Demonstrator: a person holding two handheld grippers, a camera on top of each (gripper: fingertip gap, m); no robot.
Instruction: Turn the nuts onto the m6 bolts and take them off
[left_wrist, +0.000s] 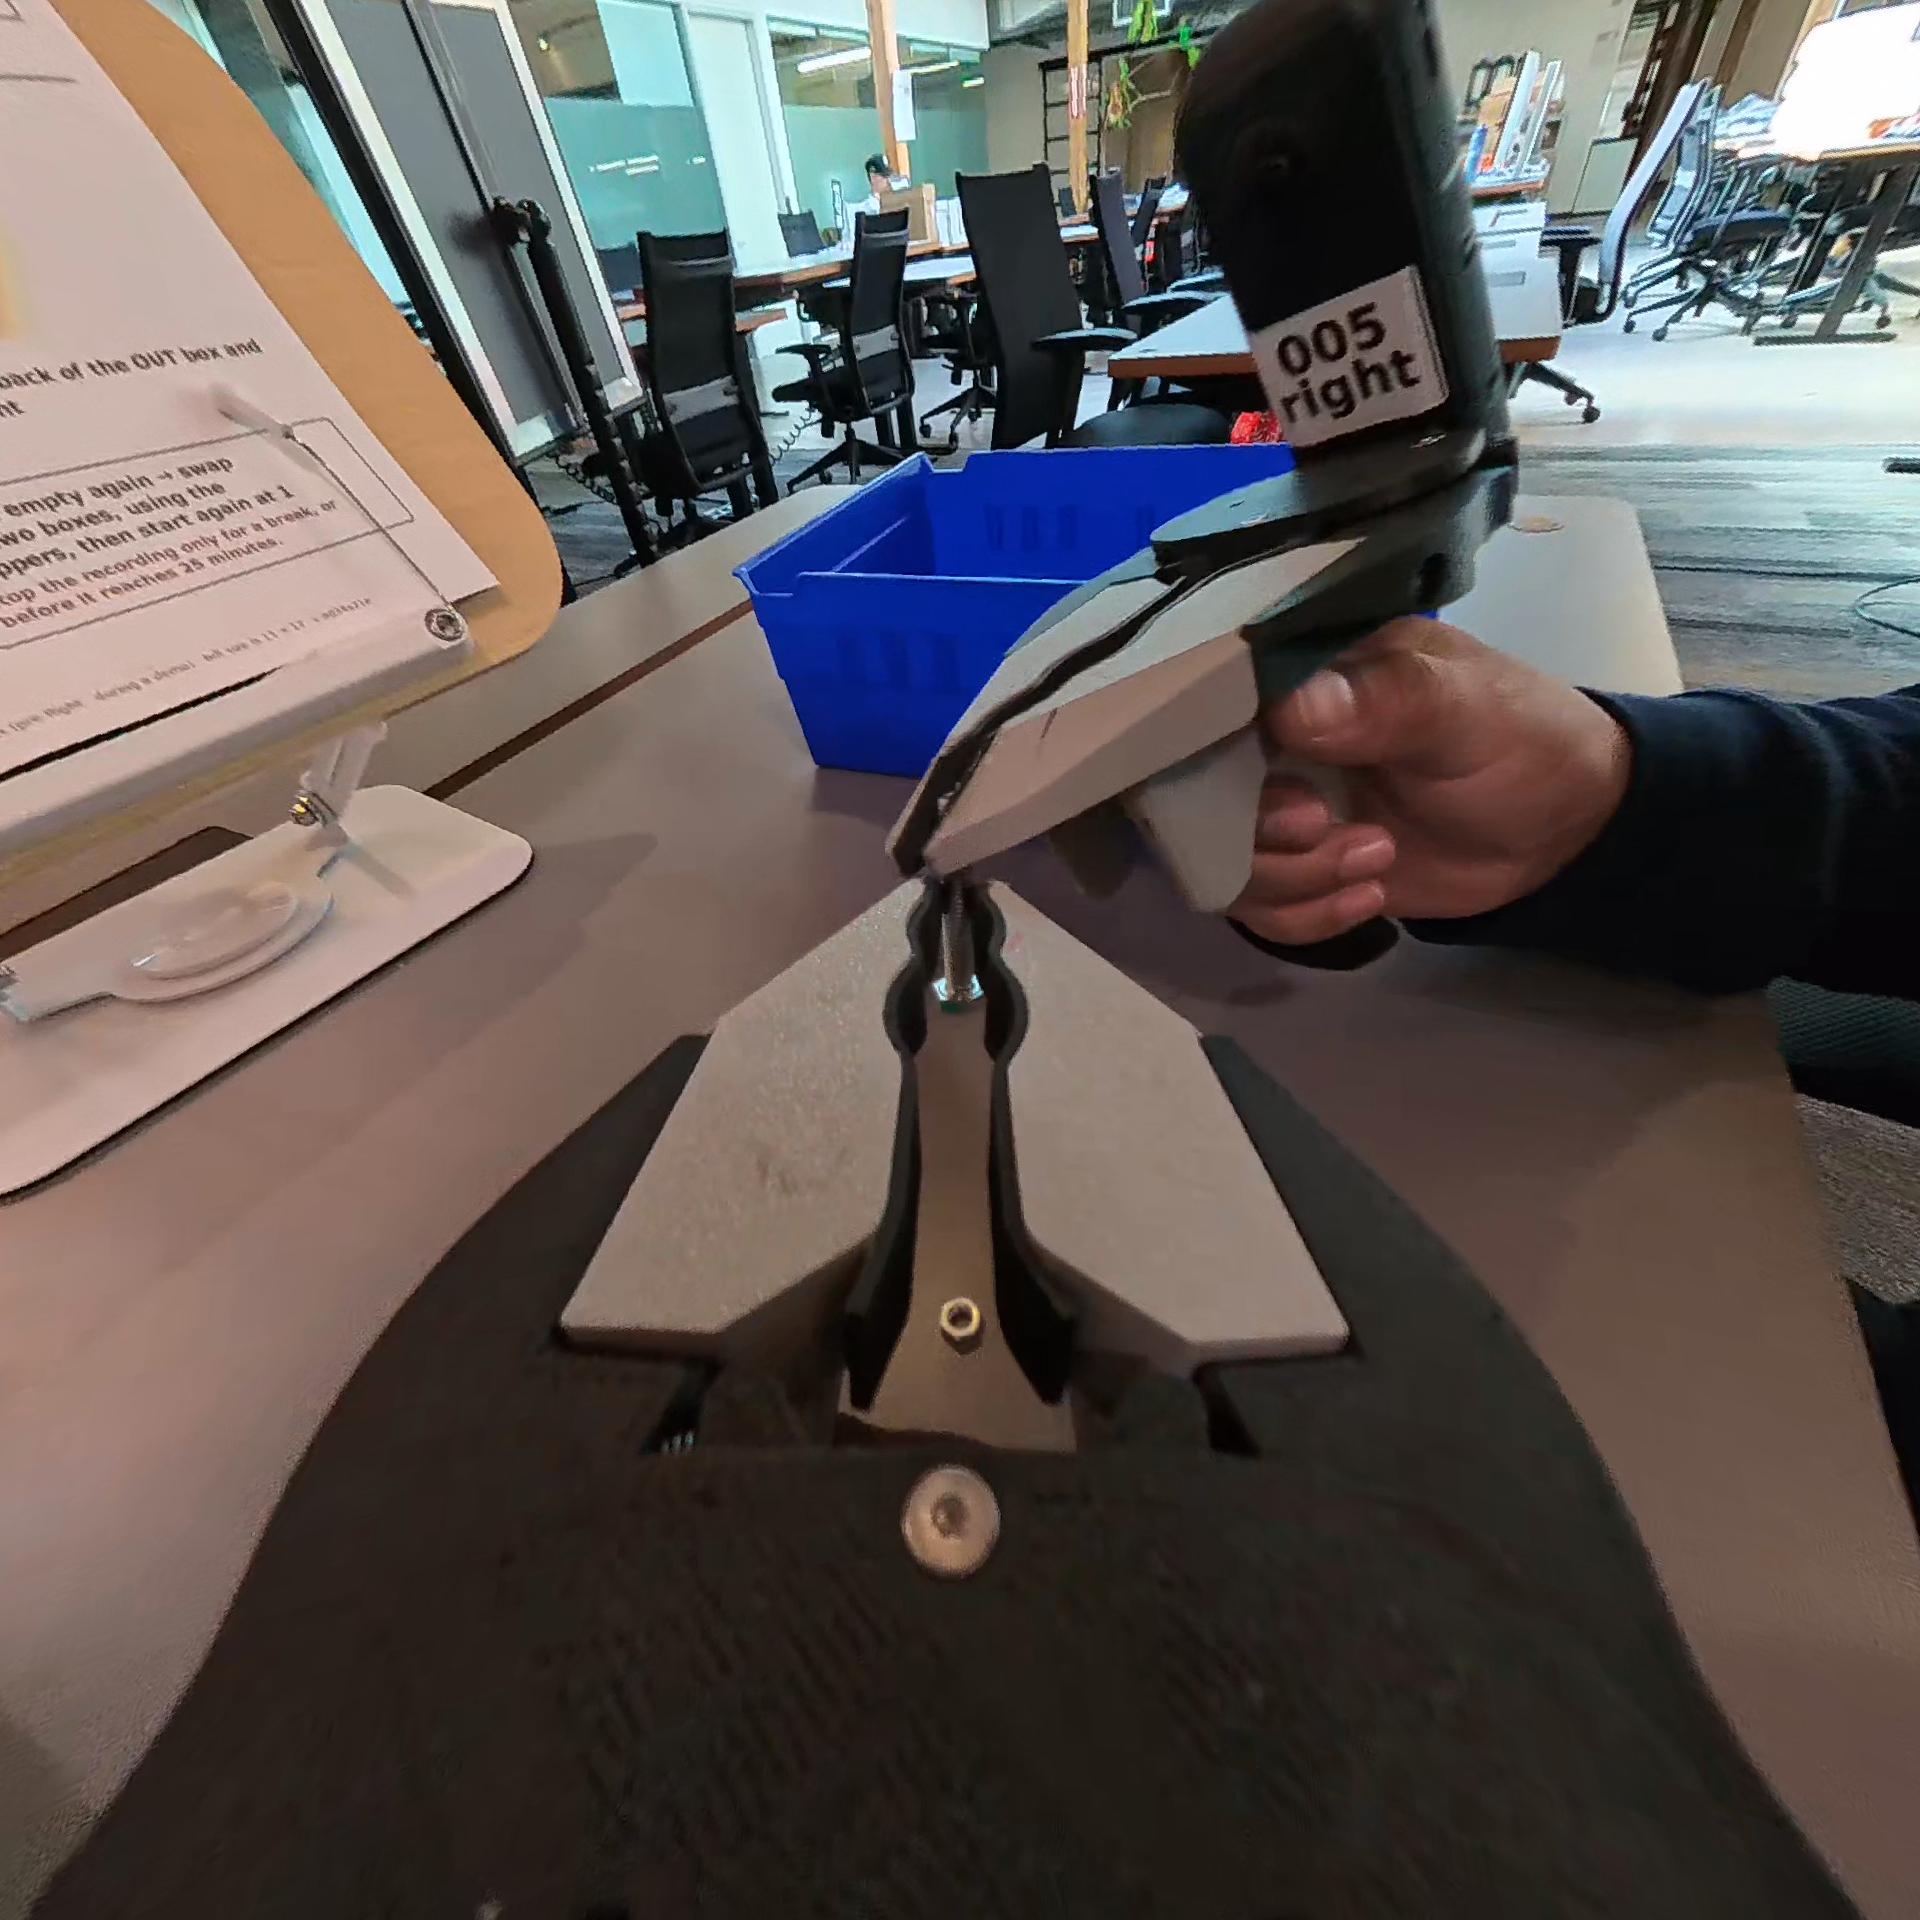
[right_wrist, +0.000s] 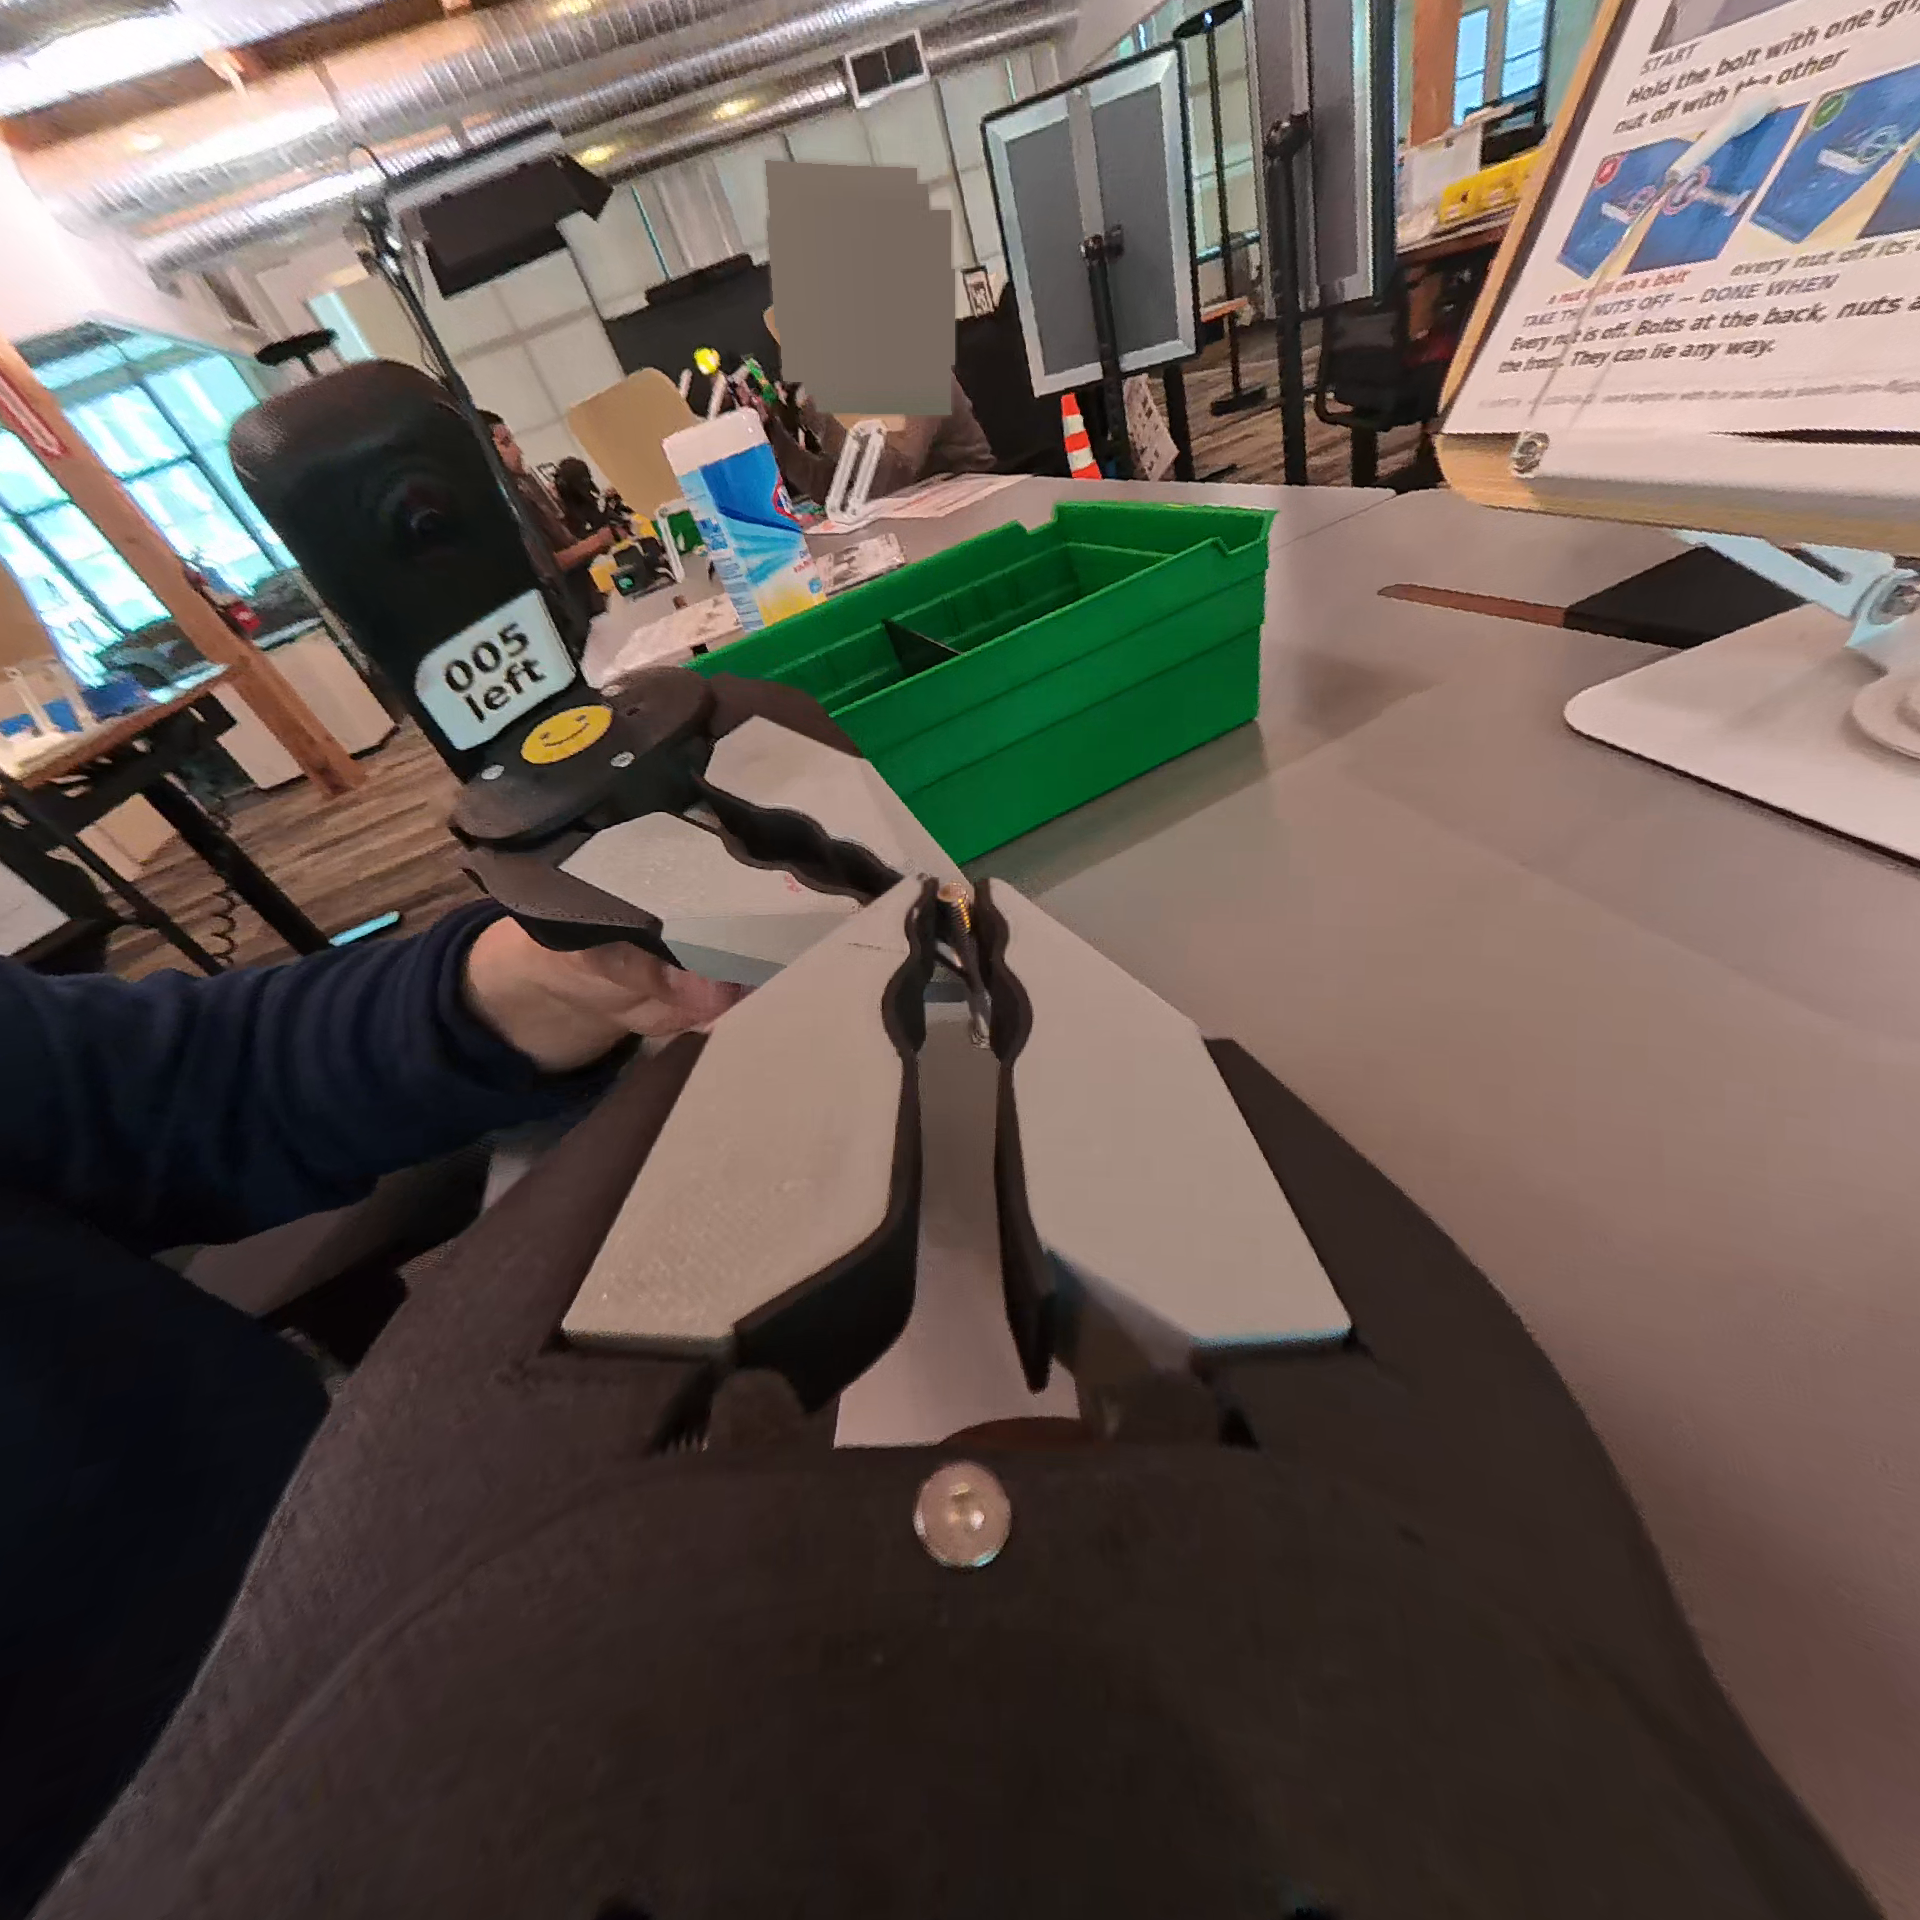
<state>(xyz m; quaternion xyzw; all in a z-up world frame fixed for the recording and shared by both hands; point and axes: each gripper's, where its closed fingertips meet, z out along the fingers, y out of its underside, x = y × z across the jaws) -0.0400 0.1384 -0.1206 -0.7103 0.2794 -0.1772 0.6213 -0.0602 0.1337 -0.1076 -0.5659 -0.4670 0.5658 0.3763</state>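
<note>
A silver M6 bolt (left_wrist: 953, 951) stands upright above the table between the two grippers. A nut (left_wrist: 957, 992) sits low on its thread. My left gripper (left_wrist: 954, 899) is shut around the bolt, with the nut between its wavy black pads. My right gripper (left_wrist: 920, 868) comes down from the upper right and is shut on the bolt's top end. In the right wrist view the threaded end (right_wrist: 958, 920) lies pinched between the right gripper's tips (right_wrist: 953, 899), and the left gripper (right_wrist: 899, 883) reaches in from the left. A loose nut (left_wrist: 961, 1322) shows through the gap between the left fingers.
A blue bin (left_wrist: 883, 644) stands behind the grippers in the left wrist view. A green divided bin (right_wrist: 1039, 707) sits on the grey table (right_wrist: 1455, 935). An instruction stand (left_wrist: 208, 468) is at the table's side, and it also shows in the right wrist view (right_wrist: 1714, 260). A wipes canister (right_wrist: 743, 520) stands farther back. My left and right fingertips are right by each other.
</note>
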